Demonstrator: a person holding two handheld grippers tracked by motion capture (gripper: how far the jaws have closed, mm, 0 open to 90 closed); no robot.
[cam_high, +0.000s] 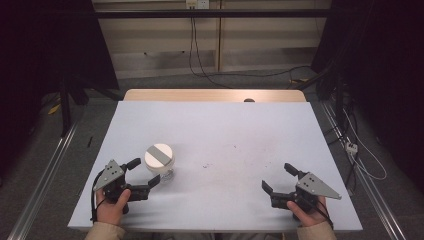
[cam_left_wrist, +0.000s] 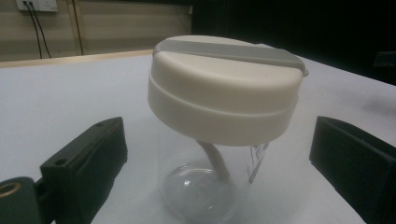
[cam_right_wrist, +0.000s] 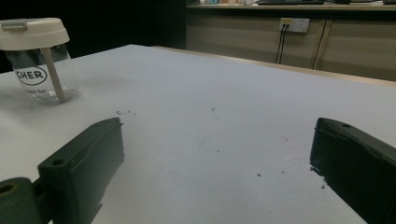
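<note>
A clear jar with a cream lid and a grey strip across the top (cam_high: 160, 156) stands upright on the white table (cam_high: 225, 130), left of centre. My left gripper (cam_high: 144, 171) is open, its jaws reaching to either side of the jar's lower body without touching it. In the left gripper view the jar (cam_left_wrist: 224, 116) stands close between the two black jaws, and a cream straw shows inside the glass. My right gripper (cam_high: 279, 177) is open near the front right of the table with nothing between its jaws. From the right gripper view the jar (cam_right_wrist: 39, 60) stands far off at the left.
Small dark specks (cam_high: 206, 164) mark the table's middle. A wooden strip (cam_high: 215, 95) runs along the table's far edge. Cables (cam_high: 200, 60) trail on the floor beyond it, and dark stands flank both sides.
</note>
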